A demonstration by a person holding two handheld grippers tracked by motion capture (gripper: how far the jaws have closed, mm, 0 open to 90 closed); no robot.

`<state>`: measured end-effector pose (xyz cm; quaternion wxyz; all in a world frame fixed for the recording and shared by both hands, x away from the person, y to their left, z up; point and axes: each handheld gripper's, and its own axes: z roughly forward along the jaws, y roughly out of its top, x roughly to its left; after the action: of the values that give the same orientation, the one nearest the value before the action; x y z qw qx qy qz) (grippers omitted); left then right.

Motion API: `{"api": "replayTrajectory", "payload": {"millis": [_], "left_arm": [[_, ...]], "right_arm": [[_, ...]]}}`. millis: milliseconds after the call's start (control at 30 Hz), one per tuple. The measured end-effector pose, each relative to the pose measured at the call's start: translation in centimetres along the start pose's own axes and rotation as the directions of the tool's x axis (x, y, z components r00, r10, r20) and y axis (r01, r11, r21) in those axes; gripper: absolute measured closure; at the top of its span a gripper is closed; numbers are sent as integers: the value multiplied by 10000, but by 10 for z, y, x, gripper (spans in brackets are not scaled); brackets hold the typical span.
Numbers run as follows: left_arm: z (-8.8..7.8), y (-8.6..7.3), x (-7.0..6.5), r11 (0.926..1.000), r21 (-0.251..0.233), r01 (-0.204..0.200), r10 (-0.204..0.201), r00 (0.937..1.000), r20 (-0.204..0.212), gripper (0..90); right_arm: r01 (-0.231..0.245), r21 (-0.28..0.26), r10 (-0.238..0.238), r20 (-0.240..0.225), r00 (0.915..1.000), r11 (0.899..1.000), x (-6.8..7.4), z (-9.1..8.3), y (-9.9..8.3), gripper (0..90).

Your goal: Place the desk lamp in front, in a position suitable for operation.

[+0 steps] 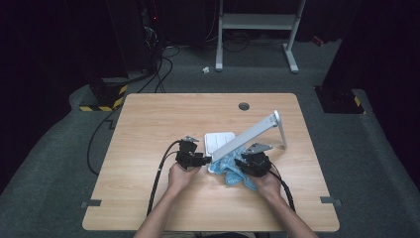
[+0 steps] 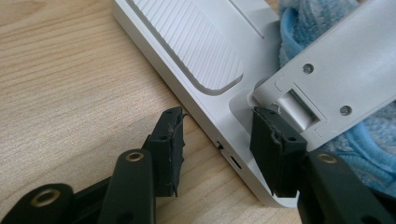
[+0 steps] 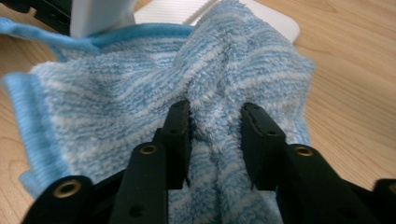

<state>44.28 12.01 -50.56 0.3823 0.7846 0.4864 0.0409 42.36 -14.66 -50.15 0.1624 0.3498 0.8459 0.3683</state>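
Holding: left gripper (image 1: 202, 159) has its jaws around the corner of the stand's base (image 2: 205, 112), near the hinge. One pad (image 2: 273, 149) sits against the top by the hinge, the other pad (image 2: 170, 144) looks a hair off the base's edge, so can't tell if it's really clamped.
Pinching: right gripper (image 3: 215, 140) is down in the towel (image 3: 140, 93) with a ridge of the terry bunched up between its jaws. Pads are pressed into the pile on both sides, so it's gripping the towel.
Stand: white base lies flat on the surface (image 1: 148, 124), roughly mid-surface. Its arm (image 1: 247, 136) tilts up and away to the right from the hinge, ending in a short leg that drops back toward the surface.
Towel: blue and white striped, crumpled, touching the stand's base on its right and near side, partly under the raised arm. In the left gripper view you can see it poking out behind the arm (image 2: 336, 60).
Left gripper spot: right at the stand's near-left corner, cable trailing back toward the person.
Right gripper spot: just right of the stand's base, on top of the towel, below the tilted arm.
Hands: both forearms come in from the near edge, one to each side of the stand.
Hole: a round grommet (image 1: 243, 106) sits in the surface well beyond the stand.
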Motion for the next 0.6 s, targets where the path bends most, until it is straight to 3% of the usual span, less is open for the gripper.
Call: {"api": "replayTrajectory", "payload": {"millis": [133,367,467,600], "left_arm": [[-1,-1,-4,9995,-26,-327,326,9993,-197,567],[-10,-7,-14,9957,462,-803,810,9966,-136,593],[-13,-8,-18,9911,644,-1169,1189,9925,-292,584],[-10,-2,-11,9955,438,-846,876,9934,-740,494]], "right_arm": [[274,7,-274,-142,9995,9996,3,0,-2,725],[901,26,-895,-899,9919,9959,18,-13,-12,745],[1094,32,-1086,-976,9893,9940,24,-18,-16,744],[1088,-95,-1092,-750,9912,9940,22,-18,-16,725]]}}
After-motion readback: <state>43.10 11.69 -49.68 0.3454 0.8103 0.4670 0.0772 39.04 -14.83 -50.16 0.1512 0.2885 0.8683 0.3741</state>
